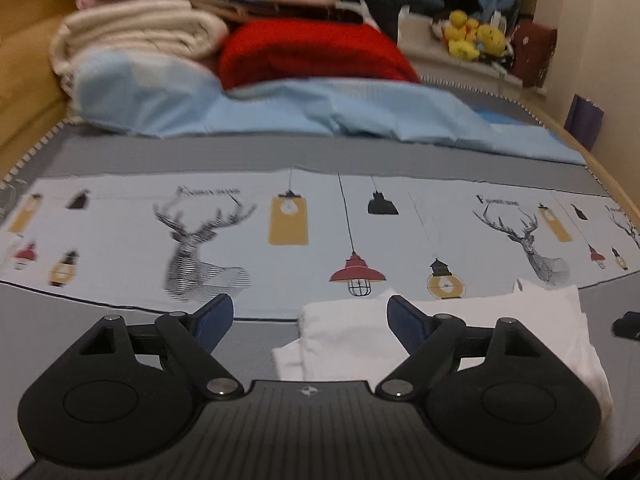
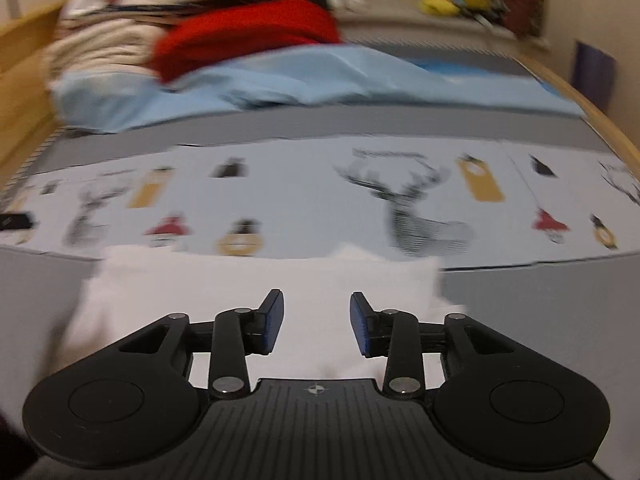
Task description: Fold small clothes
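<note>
Behind everything, at 12 o'clock, a big pile of folded cream and white blankets [image 1: 140, 32] sits on the bed with a red blanket [image 1: 312, 52] beside it. A crumpled light blue sheet [image 1: 320, 108] lies in front of them. Nearer to me is a long white cloth printed with deer and lamps [image 1: 280, 232], spread flat on the grey bed cover [image 1: 120, 156].

The small white piece of clothing [image 2: 240, 284] lies at 6 o'clock, right under my right tongs [image 2: 317, 328]. In my left view it sits at 4 o'clock. My left tongs [image 1: 310, 322] are spread wide and hold nothing. My right tongs are spread too, and empty.

I think I am about to start a fold. Next I must pinch two edges of the white cloth.
</note>
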The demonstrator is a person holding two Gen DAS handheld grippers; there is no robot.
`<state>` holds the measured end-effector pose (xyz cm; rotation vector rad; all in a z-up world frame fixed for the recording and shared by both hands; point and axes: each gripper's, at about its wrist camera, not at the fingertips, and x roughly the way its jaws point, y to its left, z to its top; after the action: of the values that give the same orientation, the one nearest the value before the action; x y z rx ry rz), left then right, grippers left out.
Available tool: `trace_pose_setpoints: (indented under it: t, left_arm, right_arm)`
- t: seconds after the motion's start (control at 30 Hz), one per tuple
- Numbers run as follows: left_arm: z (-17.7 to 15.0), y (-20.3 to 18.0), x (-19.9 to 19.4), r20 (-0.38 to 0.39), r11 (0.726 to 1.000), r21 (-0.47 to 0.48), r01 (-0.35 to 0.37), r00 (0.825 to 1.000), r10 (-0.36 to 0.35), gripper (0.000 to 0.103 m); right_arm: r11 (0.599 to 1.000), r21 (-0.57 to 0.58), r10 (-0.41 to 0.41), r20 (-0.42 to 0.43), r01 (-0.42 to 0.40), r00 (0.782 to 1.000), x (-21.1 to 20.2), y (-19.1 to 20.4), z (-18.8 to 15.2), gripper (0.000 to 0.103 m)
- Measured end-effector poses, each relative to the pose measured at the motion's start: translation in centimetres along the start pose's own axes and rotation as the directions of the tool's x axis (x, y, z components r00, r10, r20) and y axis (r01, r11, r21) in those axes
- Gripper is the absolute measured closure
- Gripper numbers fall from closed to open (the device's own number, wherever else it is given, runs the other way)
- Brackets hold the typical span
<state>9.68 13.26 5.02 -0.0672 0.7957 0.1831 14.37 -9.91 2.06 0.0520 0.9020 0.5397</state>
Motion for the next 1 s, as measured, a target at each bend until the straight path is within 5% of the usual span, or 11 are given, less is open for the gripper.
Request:
trace_pose_setpoints:
  t: [0.17,0.4,0.47,0.53,0.73,0.9,1.0]
  left_arm:
    - [-3.3,1.6,-4.9,0.041,0.999,-0.016,-0.049,0.998,0.05,0.014]
    - [-5.2,4.6,-5.9,0.0,0.993,-0.114,-0.033,0.999,0.033,0.014]
    - [-5.3,5.3,-6.2,0.012,0.993,-0.112,-0.048,0.999,0.05,0.014]
    - [-5.3,6.0,-6.3,0.012,0.99,-0.127,-0.053,0.998,0.055,0.014]
    - [-5.5,8.3,-6.8,0.003,0.987,-0.153,-0.039,0.999,0.04,0.014]
    - [-5.8,9.8,-6.5,-0.011,0.986,-0.154,-0.062,0.998,0.061,0.014]
    - [-5.9,11.0,-6.3,-0.026,0.982,-0.18,-0.062,0.998,0.058,0.014]
  right_arm:
    - [0.995,-0.03,0.094,0.032,-0.094,0.995,-3.4,6.0,-3.5,0.063]
    - [0.992,-0.071,0.098,-0.026,-0.1,0.995,-2.7,11.9,-7.8,0.065]
    - [0.988,-0.113,0.105,-0.009,-0.106,0.994,-2.2,13.5,-8.4,0.089]
    - [0.982,-0.145,0.121,0.009,-0.118,0.993,-1.6,14.7,-8.9,0.099]
    - [0.959,-0.221,0.187,0.01,-0.18,0.982,0.0,18.1,-10.1,0.098]
    - [0.893,-0.377,0.256,-0.027,-0.247,0.966,1.6,22.2,-11.8,0.096]
    - [0.853,-0.442,0.281,-0.062,-0.279,0.958,2.7,24.2,-12.8,0.083]
